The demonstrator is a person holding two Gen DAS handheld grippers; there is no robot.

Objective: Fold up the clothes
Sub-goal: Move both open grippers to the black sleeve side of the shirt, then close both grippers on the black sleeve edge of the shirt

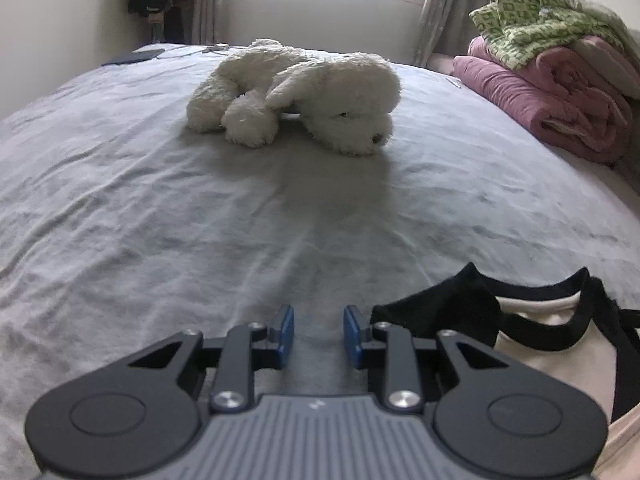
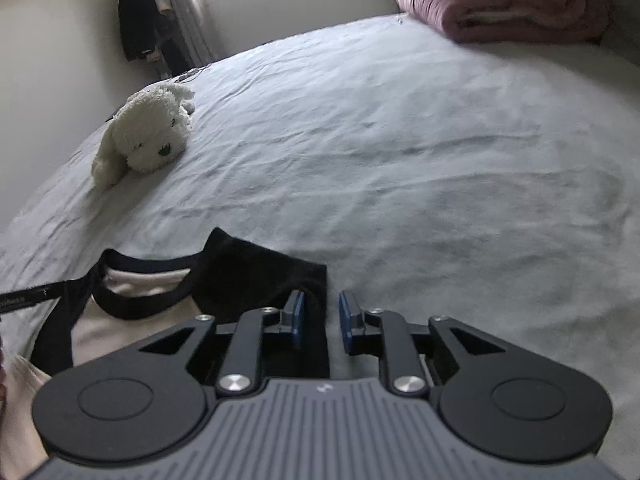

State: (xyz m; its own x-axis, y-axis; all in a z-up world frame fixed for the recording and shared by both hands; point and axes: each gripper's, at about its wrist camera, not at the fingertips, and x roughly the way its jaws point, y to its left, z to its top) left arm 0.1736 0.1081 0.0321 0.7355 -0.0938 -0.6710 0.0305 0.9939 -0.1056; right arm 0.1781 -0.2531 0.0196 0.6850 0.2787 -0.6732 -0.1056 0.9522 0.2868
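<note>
Ahead of both sets of fingers: a wide grey bed sheet point(image 1: 160, 200), creased all over, with open room beyond the garment.
Bedding stack: a rolled pink blanket point(image 1: 552, 96) with a green patterned cloth point(image 1: 532, 28) on top, far beyond the left fingers and off to their right.
Plush dog point(image 1: 304, 96): white, lying on its side well beyond the left fingertips, clear of the garment.
Garment: a cream shirt with black sleeves and black neck trim point(image 2: 132, 284), lying on the sheet between the two grippers; the collar faces away from them and one black shoulder sits to each side.
Fold state: judged barely begun. The part in view looks spread out, with no fold line showing; the lower body runs out of frame, so I cannot tell how that end lies.
Left gripper point(image 1: 319, 330): jaws parted a little with only bare sheet between the blue pads point(image 1: 286, 332); nothing held. The shirt's black sleeve lies just beside its right finger.
Right gripper point(image 2: 322, 322): jaws parted a little, astride the edge of the black sleeve; dark cloth runs between the pads, but a gap shows on the right side, so it looks released rather than clamped.
Left to do: take both shoulders, bring the sleeves in, then double the body over.
</note>
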